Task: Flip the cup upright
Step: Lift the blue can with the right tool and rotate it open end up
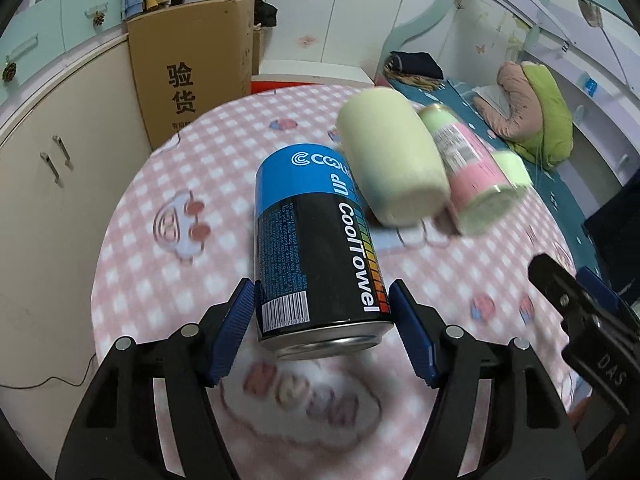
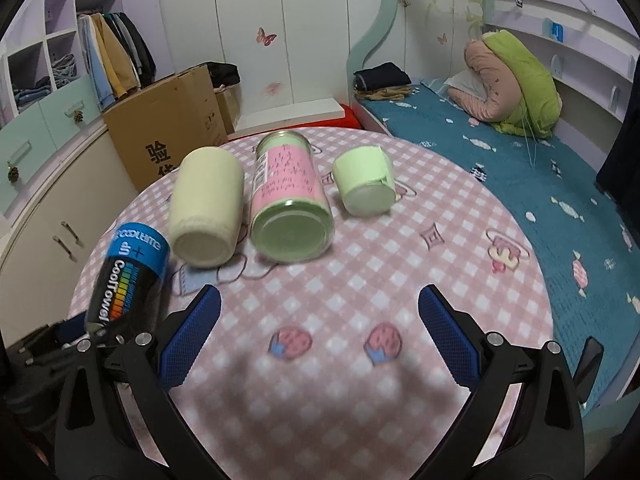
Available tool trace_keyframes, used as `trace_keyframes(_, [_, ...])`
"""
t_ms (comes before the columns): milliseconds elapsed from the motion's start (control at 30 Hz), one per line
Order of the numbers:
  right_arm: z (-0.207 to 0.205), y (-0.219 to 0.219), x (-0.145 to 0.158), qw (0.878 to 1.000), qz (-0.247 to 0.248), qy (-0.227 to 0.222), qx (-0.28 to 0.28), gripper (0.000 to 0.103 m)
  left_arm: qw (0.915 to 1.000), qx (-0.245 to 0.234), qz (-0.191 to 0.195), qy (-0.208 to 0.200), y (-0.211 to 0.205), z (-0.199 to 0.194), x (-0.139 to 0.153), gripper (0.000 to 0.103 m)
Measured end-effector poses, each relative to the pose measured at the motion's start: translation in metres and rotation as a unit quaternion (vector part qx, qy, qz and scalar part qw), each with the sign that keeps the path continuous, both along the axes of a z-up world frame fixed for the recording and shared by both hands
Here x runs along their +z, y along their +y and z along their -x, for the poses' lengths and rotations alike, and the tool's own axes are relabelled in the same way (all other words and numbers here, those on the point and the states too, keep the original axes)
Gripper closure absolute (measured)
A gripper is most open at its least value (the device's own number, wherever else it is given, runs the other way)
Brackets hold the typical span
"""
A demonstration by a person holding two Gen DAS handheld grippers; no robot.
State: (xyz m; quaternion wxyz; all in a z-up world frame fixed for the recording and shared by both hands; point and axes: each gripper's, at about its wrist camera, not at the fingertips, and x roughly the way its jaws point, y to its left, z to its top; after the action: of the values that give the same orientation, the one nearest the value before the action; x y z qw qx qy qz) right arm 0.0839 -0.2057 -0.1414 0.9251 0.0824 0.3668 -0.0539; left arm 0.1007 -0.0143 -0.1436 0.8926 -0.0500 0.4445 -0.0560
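Note:
My left gripper [image 1: 322, 316] is shut on a blue-and-black CoolTowel can [image 1: 316, 240], its blue pads pressed on both sides near the metal end; the can is tilted above the pink checked tablecloth [image 1: 160, 280]. The can also shows in the right wrist view [image 2: 128, 276] at the left. Three containers lie on their sides: a cream cup [image 2: 206, 208], a pink-and-green jar [image 2: 290, 204] and a small green cup [image 2: 366, 186]. My right gripper [image 2: 320, 332] is open and empty, hovering over the cloth in front of them.
The round table's edge [image 2: 536, 280] drops to a bed with a teal cover [image 2: 520, 168] on the right. A cardboard box [image 2: 168, 124] and cabinets [image 2: 48, 208] stand at the back left. My right gripper shows in the left wrist view [image 1: 580, 304].

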Motion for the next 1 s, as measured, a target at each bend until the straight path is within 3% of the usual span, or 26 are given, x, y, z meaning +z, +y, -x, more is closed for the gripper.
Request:
trace_keyframes(400, [0.056, -0.011, 0.009, 1.0, 0.005, -0.004, -0.014, 0.005, 0.9989, -0.047, 0.009, -0.001, -0.034, 0.049, -0.001, 0.037])
trace_keyframes(733, [0.056, -0.011, 0.009, 1.0, 0.001, 0.004, 0.0, 0.005, 0.9974, -0.068, 0.022, -0.007, -0.047, 0.054, -0.003, 0.036])
trace_keyframes(900, [0.052, -0.006, 0.012, 1.0, -0.009, 0.006, 0.012, 0.005, 0.9965, -0.073, 0.038, -0.016, -0.039, 0.061, 0.005, 0.017])
trace_keyframes(1000, [0.049, -0.003, 0.017, 0.999, -0.026, 0.005, 0.023, 0.005, 0.9956, -0.076, 0.049, -0.022, -0.029, 0.067, 0.012, 0.016])
